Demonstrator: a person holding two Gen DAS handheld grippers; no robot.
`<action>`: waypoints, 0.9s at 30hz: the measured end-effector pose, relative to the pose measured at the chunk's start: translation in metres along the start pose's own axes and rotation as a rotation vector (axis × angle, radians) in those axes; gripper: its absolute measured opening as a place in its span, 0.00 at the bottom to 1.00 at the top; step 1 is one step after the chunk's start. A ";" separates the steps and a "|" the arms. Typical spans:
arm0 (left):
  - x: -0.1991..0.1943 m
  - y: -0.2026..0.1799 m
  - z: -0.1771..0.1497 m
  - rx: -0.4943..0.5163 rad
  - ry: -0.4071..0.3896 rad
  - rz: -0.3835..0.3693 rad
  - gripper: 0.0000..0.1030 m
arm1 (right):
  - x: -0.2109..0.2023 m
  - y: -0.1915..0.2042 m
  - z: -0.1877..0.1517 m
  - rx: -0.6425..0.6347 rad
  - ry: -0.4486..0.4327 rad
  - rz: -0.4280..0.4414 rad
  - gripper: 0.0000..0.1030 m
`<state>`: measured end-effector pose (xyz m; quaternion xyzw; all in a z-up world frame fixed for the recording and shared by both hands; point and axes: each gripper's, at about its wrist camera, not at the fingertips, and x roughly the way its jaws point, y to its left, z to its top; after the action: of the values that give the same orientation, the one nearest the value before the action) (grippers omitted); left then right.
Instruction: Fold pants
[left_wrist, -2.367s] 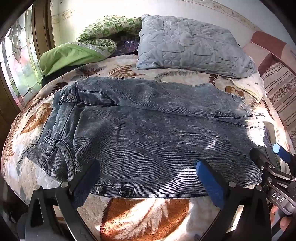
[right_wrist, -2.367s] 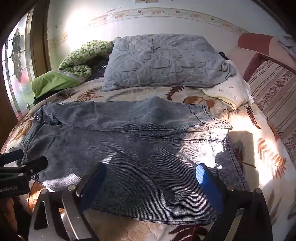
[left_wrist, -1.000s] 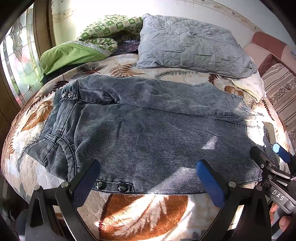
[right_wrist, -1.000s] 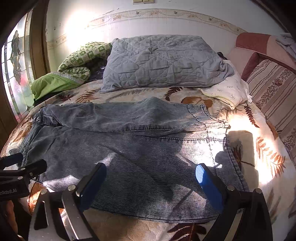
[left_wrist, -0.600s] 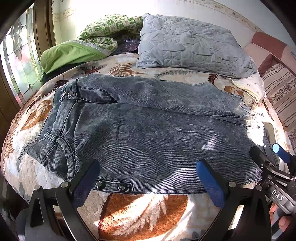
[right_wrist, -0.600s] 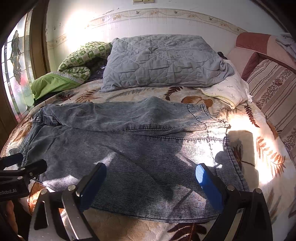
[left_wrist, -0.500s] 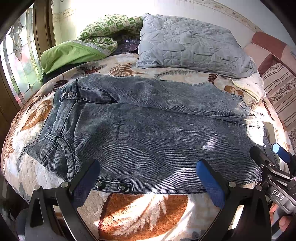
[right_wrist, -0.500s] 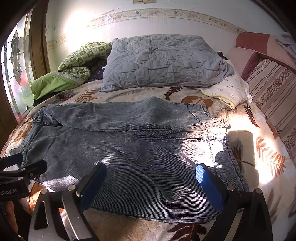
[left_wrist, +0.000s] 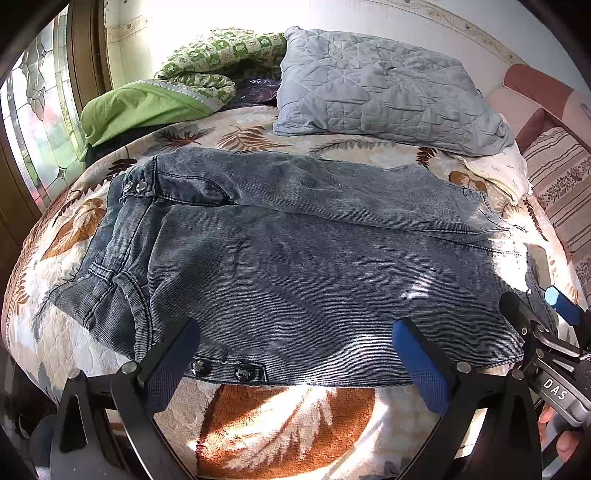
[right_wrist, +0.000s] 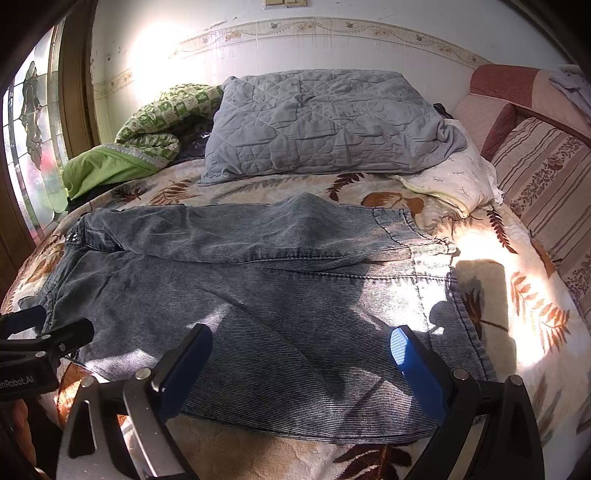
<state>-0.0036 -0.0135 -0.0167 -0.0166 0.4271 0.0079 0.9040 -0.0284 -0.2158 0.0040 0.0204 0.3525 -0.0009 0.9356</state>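
Observation:
Grey-blue denim pants (left_wrist: 295, 258) lie flat across the bed, waistband with snap buttons (left_wrist: 221, 369) to the left, leg hems to the right; they also show in the right wrist view (right_wrist: 277, 295). My left gripper (left_wrist: 295, 358) is open and empty, hovering at the near edge by the waistband. My right gripper (right_wrist: 301, 354) is open and empty, hovering over the near leg close to the hem. Each gripper shows at the edge of the other's view, the right one in the left wrist view (left_wrist: 539, 325) and the left one in the right wrist view (right_wrist: 40, 339).
The bed has a leaf-patterned cover (left_wrist: 277, 424). A grey quilted pillow (right_wrist: 325, 125), a green blanket (left_wrist: 155, 99) and a white pillow (right_wrist: 458, 181) lie at the head. A striped cushion (right_wrist: 546, 192) stands right; a window (left_wrist: 33, 122) is left.
Almost nothing has changed; both grippers hover open at the near edge, with only a slight drift of the views since 2.4 s ago.

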 end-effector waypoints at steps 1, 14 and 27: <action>0.000 0.000 0.000 -0.001 0.000 -0.001 1.00 | 0.000 0.000 0.000 0.000 0.000 0.000 0.96; 0.001 0.048 0.000 -0.173 0.024 -0.079 1.00 | 0.001 -0.013 -0.004 0.069 0.045 0.068 0.96; 0.026 0.210 -0.022 -0.727 0.062 -0.062 1.00 | -0.001 -0.157 -0.080 0.892 0.207 0.359 0.96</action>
<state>-0.0105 0.1957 -0.0557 -0.3500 0.4228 0.1315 0.8255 -0.0843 -0.3696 -0.0614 0.4796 0.3999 0.0114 0.7810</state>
